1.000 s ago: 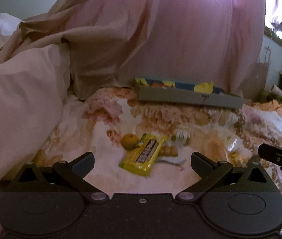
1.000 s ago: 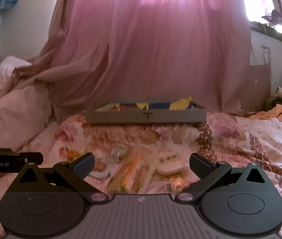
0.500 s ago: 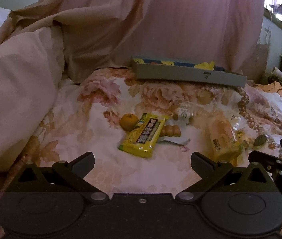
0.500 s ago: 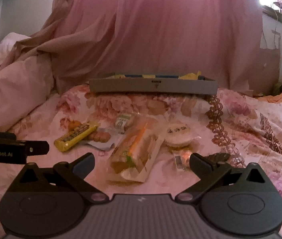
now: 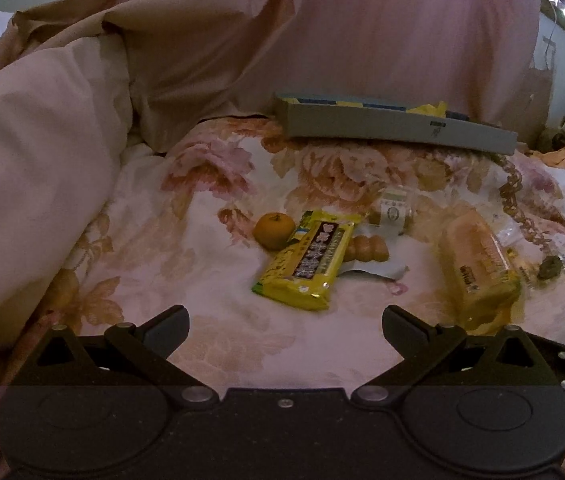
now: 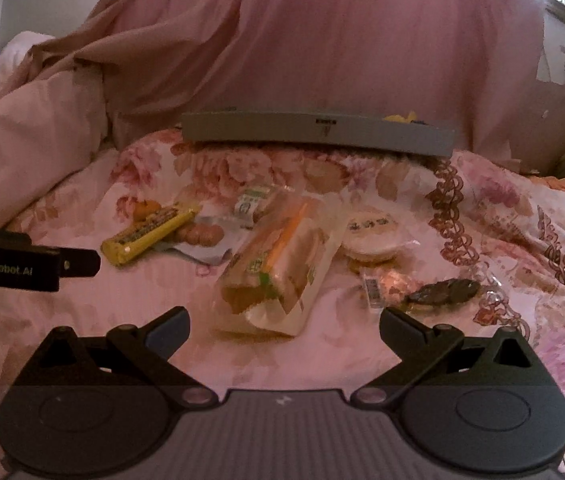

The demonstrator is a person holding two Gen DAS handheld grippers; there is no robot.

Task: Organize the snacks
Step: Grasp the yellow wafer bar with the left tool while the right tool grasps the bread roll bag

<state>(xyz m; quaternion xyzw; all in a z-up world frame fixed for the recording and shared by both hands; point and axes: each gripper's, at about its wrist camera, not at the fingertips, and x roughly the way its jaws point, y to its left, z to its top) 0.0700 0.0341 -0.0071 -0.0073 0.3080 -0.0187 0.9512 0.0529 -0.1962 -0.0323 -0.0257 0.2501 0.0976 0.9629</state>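
Snacks lie loose on a floral bedspread. A yellow wrapped bar [image 5: 308, 260] [image 6: 150, 235] rests beside a small orange [image 5: 273, 230], with a brown knobbly pastry [image 5: 366, 249] at its right. A clear bag of bread [image 5: 476, 266] [image 6: 278, 268] lies further right, near a round white cake [image 6: 372, 232] and a dark wrapped sweet [image 6: 442, 293]. A grey box [image 5: 394, 126] [image 6: 318, 131] with items inside stands at the back. My left gripper [image 5: 285, 322] is open, short of the yellow bar. My right gripper [image 6: 282, 322] is open just before the bread bag.
A bulky pale duvet [image 5: 30, 168] rises at the left, and pink curtains [image 6: 322, 40] hang behind the box. A small green-labelled packet [image 5: 392, 212] lies behind the pastry. The left gripper's body [image 6: 14, 266] juts in at the right view's left edge.
Both grippers have tilted down and moved closer to the bed, so the snacks now sit higher and fuller in each view. Both stay open and empty.
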